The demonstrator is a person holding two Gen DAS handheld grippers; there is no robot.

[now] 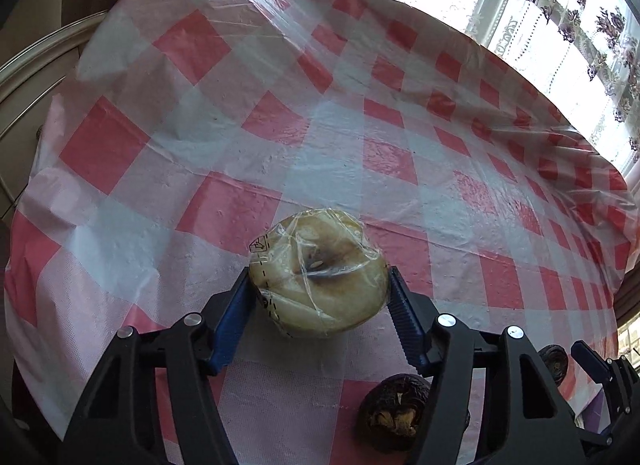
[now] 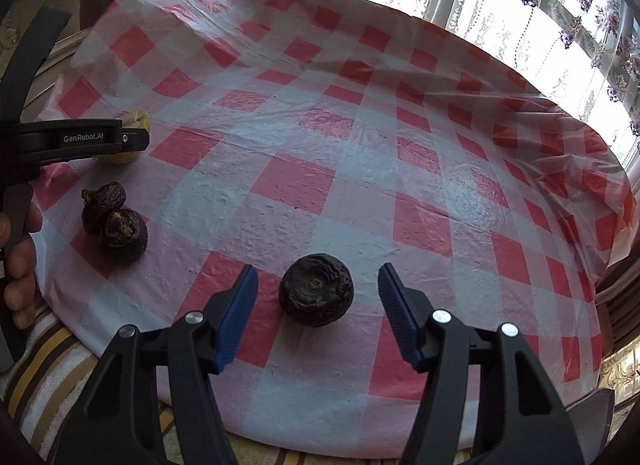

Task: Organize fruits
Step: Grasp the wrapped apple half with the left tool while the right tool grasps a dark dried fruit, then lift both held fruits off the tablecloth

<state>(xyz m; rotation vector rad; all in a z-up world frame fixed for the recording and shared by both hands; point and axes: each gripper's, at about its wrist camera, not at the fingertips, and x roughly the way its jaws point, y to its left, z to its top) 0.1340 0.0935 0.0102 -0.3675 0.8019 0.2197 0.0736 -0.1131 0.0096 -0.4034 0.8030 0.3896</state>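
Note:
A pale yellowish fruit wrapped in clear film [image 1: 320,281] rests on the red-and-white checked tablecloth [image 1: 280,125]. My left gripper [image 1: 319,277] is shut on it, a blue pad pressing each side. In the right wrist view a dark wrinkled round fruit [image 2: 316,291] sits on the cloth between the blue pads of my right gripper [image 2: 317,269]. That gripper is open, with a gap on both sides of the fruit. Two more dark fruits [image 2: 116,221] lie touching each other at the left, below the left gripper's black body [image 2: 84,139].
The round table's edge [image 2: 600,249] curves close on the right, with a window and lace curtains [image 2: 560,5] behind it. A striped cloth [image 2: 48,361] lies at the near left edge. A hand [image 2: 20,265] grips the left tool's handle.

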